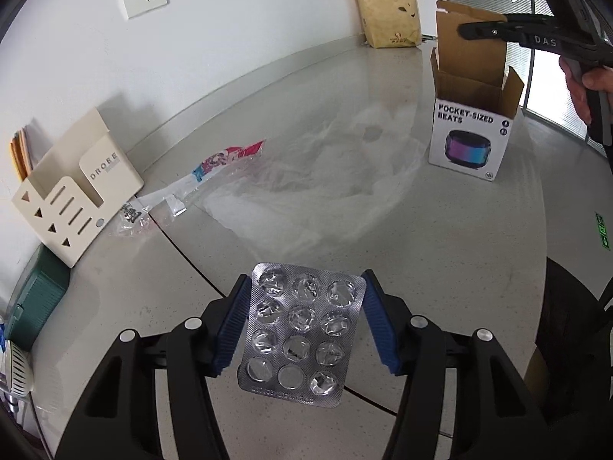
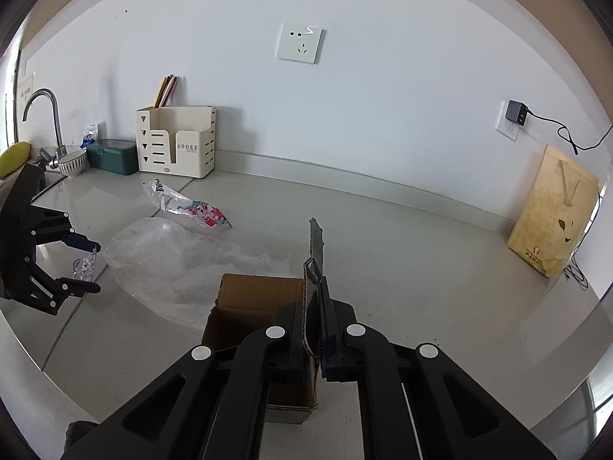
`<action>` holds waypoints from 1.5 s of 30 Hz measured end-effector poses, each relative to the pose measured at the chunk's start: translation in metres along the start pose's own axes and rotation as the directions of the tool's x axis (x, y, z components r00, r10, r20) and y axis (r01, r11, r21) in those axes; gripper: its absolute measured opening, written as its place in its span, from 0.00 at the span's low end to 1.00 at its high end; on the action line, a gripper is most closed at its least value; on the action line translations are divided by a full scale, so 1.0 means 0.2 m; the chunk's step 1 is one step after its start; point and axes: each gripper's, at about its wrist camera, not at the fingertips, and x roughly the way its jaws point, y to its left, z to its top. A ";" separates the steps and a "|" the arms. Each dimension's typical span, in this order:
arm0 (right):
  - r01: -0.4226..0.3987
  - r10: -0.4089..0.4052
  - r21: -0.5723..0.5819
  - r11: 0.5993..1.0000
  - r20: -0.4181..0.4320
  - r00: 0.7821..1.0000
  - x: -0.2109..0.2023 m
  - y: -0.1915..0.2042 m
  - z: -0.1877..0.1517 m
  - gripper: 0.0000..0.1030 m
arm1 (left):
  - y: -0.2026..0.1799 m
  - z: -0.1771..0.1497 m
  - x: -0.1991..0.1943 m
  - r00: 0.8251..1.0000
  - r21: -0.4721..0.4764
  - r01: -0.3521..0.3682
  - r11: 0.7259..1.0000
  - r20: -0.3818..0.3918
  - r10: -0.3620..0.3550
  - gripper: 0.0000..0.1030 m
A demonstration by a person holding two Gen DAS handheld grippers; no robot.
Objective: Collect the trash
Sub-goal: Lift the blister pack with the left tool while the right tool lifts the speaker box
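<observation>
At the bottom centre of the left wrist view, my left gripper (image 1: 302,326) holds an emptied blister pack (image 1: 300,335) by its two long edges, blue pads (image 1: 230,329) pressing either side, the pack off the countertop (image 1: 440,249); I count twelve pockets on it, in four rows of three, most crushed in.

In the lower middle of the right wrist view, my right gripper (image 2: 316,329) is closed narrow on the upright flap (image 2: 315,257) of the open speaker box (image 2: 260,306), pinching the cardboard; the same box sits at the upper right of the left view.

Risks, as I judge them: the pack is thin foil held edge-on, so it may buckle and slip out if I tilt it; the box is light and held by one flap only, so a pull could tip or drag it, or crease the flap, and the opening would move away from the drop; the box mouth is small beside the pack, so a flat drop may catch on the rim.

Count of loose litter on the counter: one large clear plastic bag (image 1: 306,176); one printed wrapper (image 1: 226,161); one small crumpled clear wrapper (image 1: 130,222). Also one cream organiser (image 1: 72,188); one paper bag (image 1: 387,7); two grippers.
</observation>
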 end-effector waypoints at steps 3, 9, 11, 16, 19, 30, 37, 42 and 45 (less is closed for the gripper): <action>0.002 -0.002 0.001 1.000 0.012 1.000 -0.05 -0.01 0.00 0.07 | -0.03 0.00 -0.06 1.000 -0.006 -0.015 1.000 0.022 0.015 0.57; 0.008 -0.008 -0.007 1.000 0.031 0.999 -0.14 0.00 0.01 0.07 | -0.06 0.00 -0.18 0.995 -0.058 -0.047 0.997 0.088 0.052 0.57; 0.003 -0.003 -0.012 1.000 0.042 0.999 -0.18 0.01 0.02 0.07 | -0.07 0.00 -0.23 0.992 -0.085 -0.048 0.995 0.111 0.058 0.57; -0.020 0.021 -0.019 1.000 0.076 0.997 -0.33 0.03 0.03 0.07 | -0.15 0.01 -0.33 0.986 -0.095 -0.049 0.994 0.156 0.064 0.56; -0.045 0.047 -0.025 0.999 0.093 0.995 -0.43 0.05 0.03 0.07 | -0.22 0.02 -0.41 0.981 -0.089 -0.046 0.995 0.181 0.062 0.57; -0.147 0.158 -0.087 0.985 0.137 0.978 -0.86 0.20 -0.12 0.07 | -0.57 -0.09 -0.73 0.960 -0.162 -0.080 0.984 0.253 0.119 0.57; -0.215 0.230 -0.122 0.969 0.118 0.966 -1.02 0.32 -0.31 0.07 | -0.84 -0.28 -0.86 0.955 -0.244 -0.081 0.966 0.257 0.145 0.57; -0.246 0.259 -0.135 0.960 0.085 0.962 -1.05 0.39 -0.48 0.07 | -0.99 -0.43 -0.87 0.956 -0.332 -0.133 0.934 0.205 0.209 0.57; -0.275 0.285 -0.136 0.952 0.061 0.957 -1.05 0.45 -0.59 0.07 | -1.08 -0.53 -0.86 0.959 -0.366 -0.141 0.920 0.179 0.218 0.56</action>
